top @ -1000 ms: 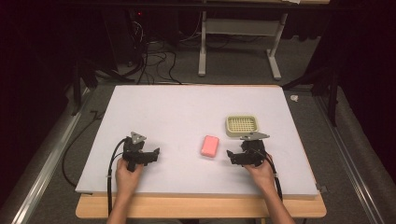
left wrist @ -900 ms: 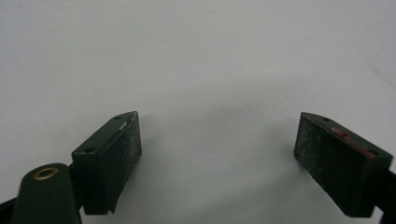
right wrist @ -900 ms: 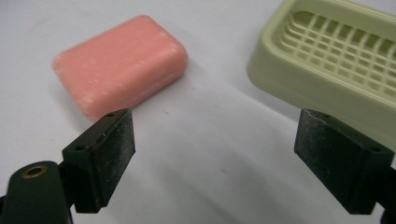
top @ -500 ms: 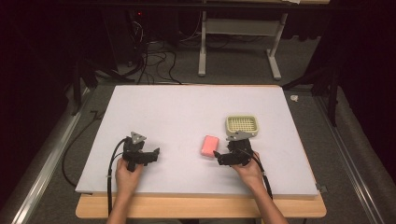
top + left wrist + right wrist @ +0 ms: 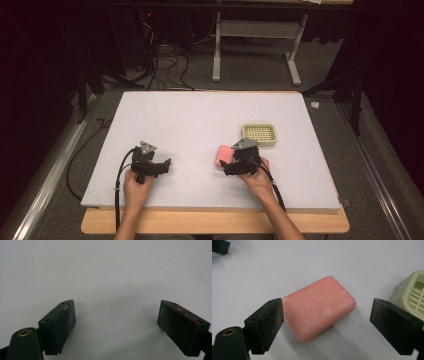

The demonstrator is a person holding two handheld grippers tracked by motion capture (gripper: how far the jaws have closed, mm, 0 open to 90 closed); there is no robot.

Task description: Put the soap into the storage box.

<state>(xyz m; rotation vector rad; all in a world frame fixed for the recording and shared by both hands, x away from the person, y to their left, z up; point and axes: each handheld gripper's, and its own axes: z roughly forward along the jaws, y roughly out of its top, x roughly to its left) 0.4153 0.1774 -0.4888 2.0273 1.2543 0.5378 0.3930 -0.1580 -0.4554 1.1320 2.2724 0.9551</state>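
A pink bar of soap (image 5: 319,307) lies flat on the white table (image 5: 200,120), seen in the high view as the soap (image 5: 223,154) just left of my right gripper (image 5: 231,164). My right gripper (image 5: 325,325) is open, its jaws standing on either side of the soap without touching it. A pale green soap dish (image 5: 259,134) with a grid insert sits just behind and right of the soap; the dish (image 5: 412,295) shows at the right edge of the right gripper view. My left gripper (image 5: 162,166) rests open at the front left, and the left gripper (image 5: 116,320) has bare table between its jaws.
The table's wooden front edge (image 5: 215,220) runs below both hands. Beyond the far edge stand a white metal frame (image 5: 255,45) and loose cables (image 5: 160,65) on the floor. A black cable (image 5: 119,185) trails from my left gripper.
My right gripper has moved left and slightly forward, from beside the dish to the soap, so the soap lies between its open jaws. The left gripper has stayed put.
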